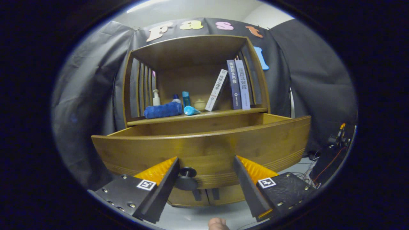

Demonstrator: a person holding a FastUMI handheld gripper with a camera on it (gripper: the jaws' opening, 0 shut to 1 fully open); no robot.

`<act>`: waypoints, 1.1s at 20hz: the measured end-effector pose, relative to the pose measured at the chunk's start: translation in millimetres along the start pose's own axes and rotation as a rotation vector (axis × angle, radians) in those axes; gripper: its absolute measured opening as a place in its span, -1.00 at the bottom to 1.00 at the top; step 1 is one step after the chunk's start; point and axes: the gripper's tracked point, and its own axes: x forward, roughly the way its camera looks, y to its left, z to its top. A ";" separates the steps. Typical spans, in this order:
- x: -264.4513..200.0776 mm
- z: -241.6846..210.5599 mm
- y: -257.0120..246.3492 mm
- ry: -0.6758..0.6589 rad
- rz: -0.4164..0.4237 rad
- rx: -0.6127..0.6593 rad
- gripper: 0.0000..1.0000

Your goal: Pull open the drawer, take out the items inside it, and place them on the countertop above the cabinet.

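Note:
The wooden cabinet's drawer (204,147) stands pulled out toward me, its front panel close ahead of my fingers. Its dark round knob (187,177) sits between my fingers, nearer the left one, with neither finger pressing on it. My gripper (206,163) is open. The inside of the drawer is hidden behind its front panel. On the countertop (223,113) above lie a rolled blue cloth (163,110) and a light blue tube (190,110).
Behind those stand a white pump bottle (156,97), a blue bottle (186,98), a small cream jar (200,103) and three books (235,84). Cables and equipment (335,140) lie right of the cabinet. A fingertip (218,223) shows below my fingers.

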 end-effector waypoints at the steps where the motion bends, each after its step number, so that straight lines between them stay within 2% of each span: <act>1: 5.8 10.0 0.5 -0.032 0.004 0.020 0.99; 5: 16.3 10.8 1.4 -0.061 0.029 0.117 0.97; 22: 88.6 14.8 7.5 -0.194 0.030 0.116 0.97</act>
